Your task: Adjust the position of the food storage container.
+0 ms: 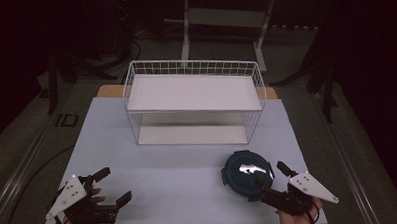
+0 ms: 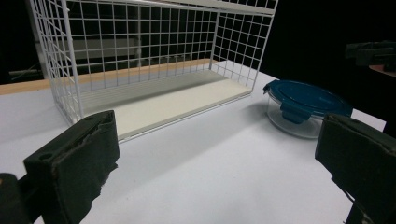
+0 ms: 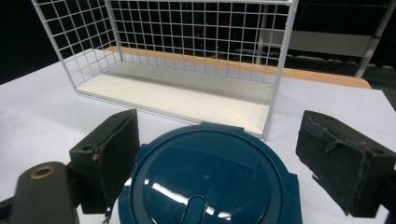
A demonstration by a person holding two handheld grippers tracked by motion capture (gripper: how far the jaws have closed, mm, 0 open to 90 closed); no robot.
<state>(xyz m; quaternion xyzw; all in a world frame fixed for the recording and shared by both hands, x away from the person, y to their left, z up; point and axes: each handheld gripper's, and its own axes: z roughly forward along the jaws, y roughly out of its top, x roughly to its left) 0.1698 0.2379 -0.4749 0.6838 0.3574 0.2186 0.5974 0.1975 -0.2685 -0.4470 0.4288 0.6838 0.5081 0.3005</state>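
A round glass container with a dark teal clip lid (image 1: 244,173) stands on the white table top (image 1: 178,167) at the front right. My right gripper (image 1: 271,173) is open just beyond its near right side; in the right gripper view the container lid (image 3: 210,182) lies between and below the wide-apart jaws of that gripper (image 3: 219,135), and neither pad presses on it. At the front left my left gripper (image 1: 113,186) rests open with nothing between its jaws. The left gripper view has its own open gripper (image 2: 219,140) low over the table, with the container (image 2: 303,100) off to the right.
A white wire rack (image 1: 193,92) with two flat shelves stands at the back middle of the table; its lower shelf (image 2: 177,100) opens toward me. Behind the table are a wooden edge (image 1: 110,90), dark floor and a white stand (image 1: 223,21).
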